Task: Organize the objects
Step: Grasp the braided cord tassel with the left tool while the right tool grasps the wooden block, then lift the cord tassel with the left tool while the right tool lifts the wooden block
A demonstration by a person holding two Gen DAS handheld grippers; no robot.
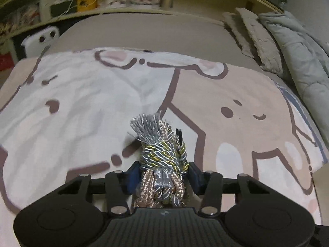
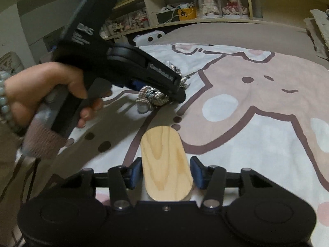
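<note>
My left gripper [image 1: 163,174] is shut on a bundle of twisted cord [image 1: 162,154], grey, gold and rose, with a frayed grey tassel pointing forward, held above the cartoon-print bedspread [image 1: 82,103]. In the right wrist view the same bundle [image 2: 153,97] hangs from the left gripper [image 2: 156,88], held in a hand at the left. My right gripper [image 2: 165,173] has its blue pads on both sides of an oval light wooden piece [image 2: 164,162]; small gaps show at the pads, so the grip is unclear.
The bedspread [image 2: 246,144] covers a brown bed. Folded grey and beige blankets [image 1: 287,51] lie at the right. A shelf [image 2: 195,10] with dolls and a yellow box runs behind the bed. A white device [image 2: 151,38] sits at the bed's far edge.
</note>
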